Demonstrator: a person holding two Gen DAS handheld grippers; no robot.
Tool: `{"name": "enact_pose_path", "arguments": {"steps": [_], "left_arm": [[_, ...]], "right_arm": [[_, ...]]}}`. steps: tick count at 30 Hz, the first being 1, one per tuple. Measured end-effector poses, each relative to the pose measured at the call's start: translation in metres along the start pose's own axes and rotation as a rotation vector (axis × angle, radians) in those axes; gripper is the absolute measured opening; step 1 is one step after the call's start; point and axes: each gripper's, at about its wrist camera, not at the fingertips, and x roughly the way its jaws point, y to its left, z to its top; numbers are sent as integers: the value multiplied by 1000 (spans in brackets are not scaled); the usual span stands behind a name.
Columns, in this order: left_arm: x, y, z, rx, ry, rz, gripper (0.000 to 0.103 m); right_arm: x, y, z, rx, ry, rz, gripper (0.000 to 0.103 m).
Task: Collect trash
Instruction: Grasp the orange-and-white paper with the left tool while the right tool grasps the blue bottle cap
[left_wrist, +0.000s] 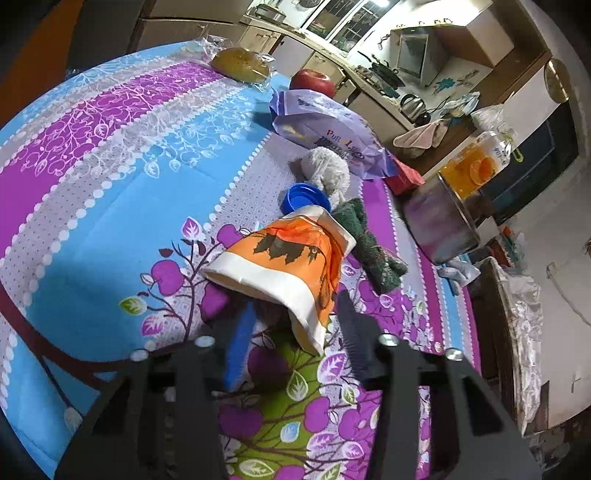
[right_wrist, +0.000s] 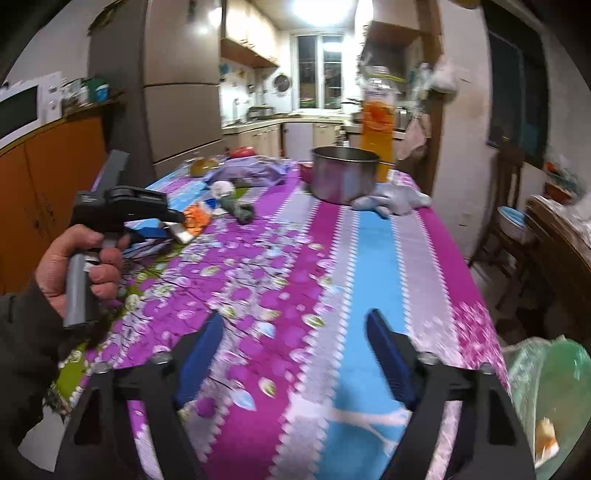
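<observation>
A crushed orange and white paper cup (left_wrist: 284, 266) lies on its side on the flowered tablecloth (left_wrist: 110, 221), with its mouth towards me. My left gripper (left_wrist: 297, 314) straddles the lower edge of that mouth. The left finger (left_wrist: 242, 332) reaches into the opening. The right finger (left_wrist: 349, 321) lies against the outside of the wall. A dark gap shows between the left pad and the wall. In the right wrist view a hand (right_wrist: 77, 258) holds the left gripper (right_wrist: 179, 221) at the cup (right_wrist: 195, 218). My right gripper (right_wrist: 295, 350) stands open over the cloth, with nothing between its fingers.
Behind the cup lie a blue lid (left_wrist: 304, 197), a white fuzzy bundle (left_wrist: 327, 170), a green cloth (left_wrist: 369, 243), a purple wrapper (left_wrist: 325, 129), an apple (left_wrist: 312, 81) and wrapped bread (left_wrist: 240, 64). A steel pot (right_wrist: 343, 177) and a juice bottle (right_wrist: 376, 122) stand far right. A green plastic bag (right_wrist: 546, 398) hangs at the near right.
</observation>
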Motion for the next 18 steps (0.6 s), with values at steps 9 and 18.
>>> {"name": "enact_pose_path", "arguments": {"steps": [9,18], "left_arm": [[-17,17,11,15,-66,68,13],[-45,50,25,16,-159,129,12]], "right_arm": [[52,20,57,-58,49,163,49],[176,86,114,-92,163,334,45]]}}
